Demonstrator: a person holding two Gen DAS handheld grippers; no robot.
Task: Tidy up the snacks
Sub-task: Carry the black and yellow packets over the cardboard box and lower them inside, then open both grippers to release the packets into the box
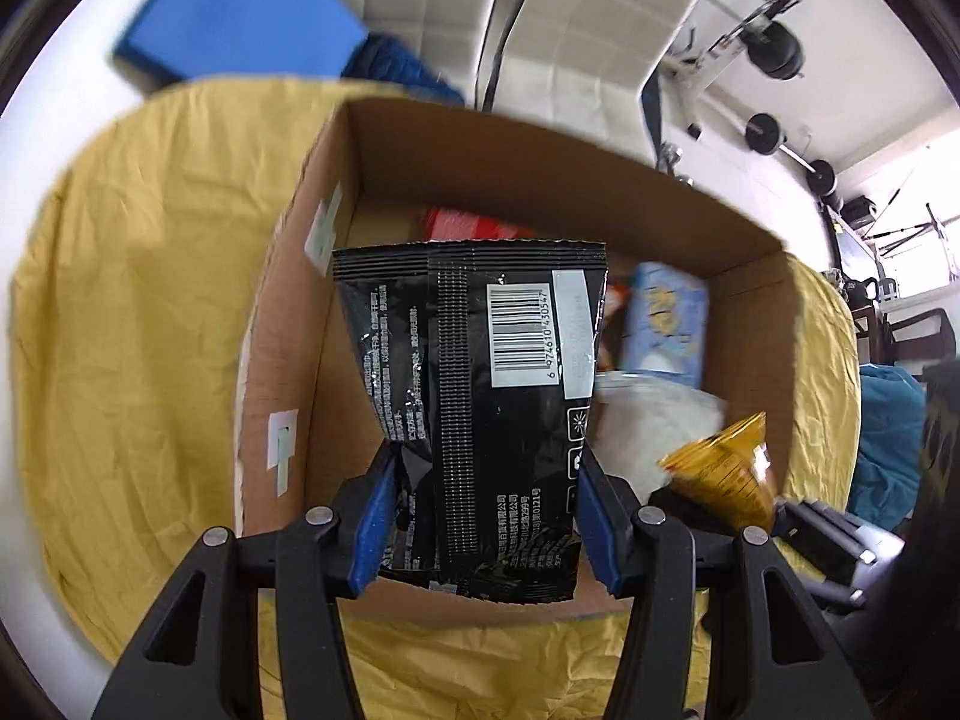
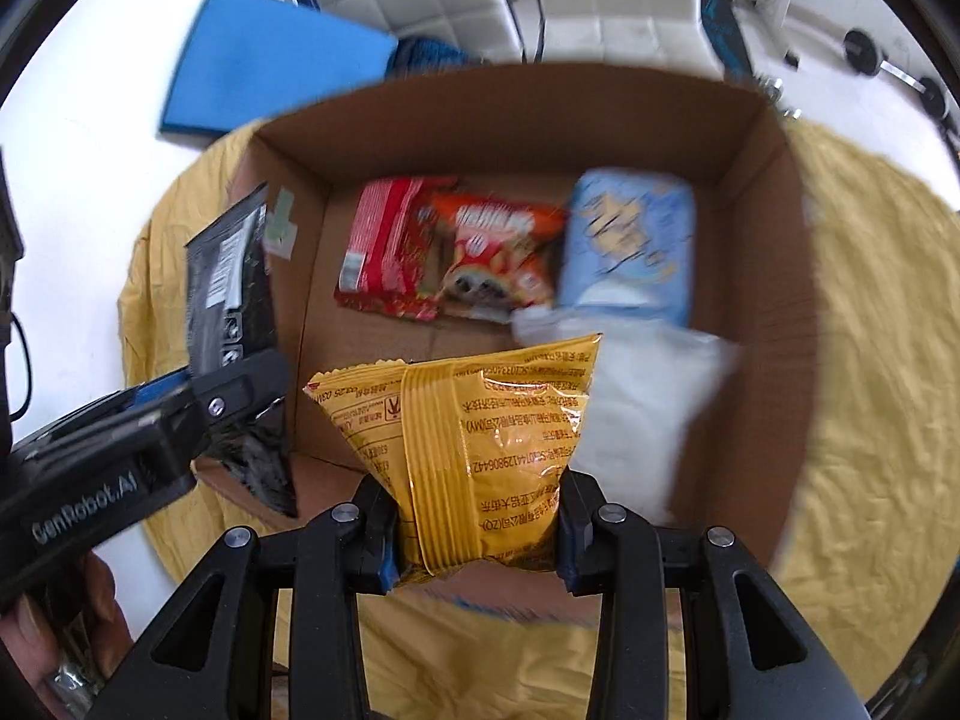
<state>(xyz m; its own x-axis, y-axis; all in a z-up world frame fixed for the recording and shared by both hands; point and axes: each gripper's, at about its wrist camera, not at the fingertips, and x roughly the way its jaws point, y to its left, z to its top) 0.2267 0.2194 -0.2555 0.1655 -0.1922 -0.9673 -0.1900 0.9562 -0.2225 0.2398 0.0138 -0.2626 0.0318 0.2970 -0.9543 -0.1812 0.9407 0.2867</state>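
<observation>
My left fingers (image 1: 486, 516) clamp a black packet (image 1: 480, 396), my right fingers (image 2: 477, 531) a yellow packet (image 2: 468, 450); both hang over the cardboard box (image 2: 774, 312), four snacks already inside from 11 to 2 o'clock.

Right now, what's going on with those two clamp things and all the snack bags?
A person is sorting snacks into a cardboard box with two handheld grippers. The left gripper is clamped on a black packet, the right gripper on a yellow packet, both held over the box. Red, orange, blue and white packets already lie inside.
</observation>
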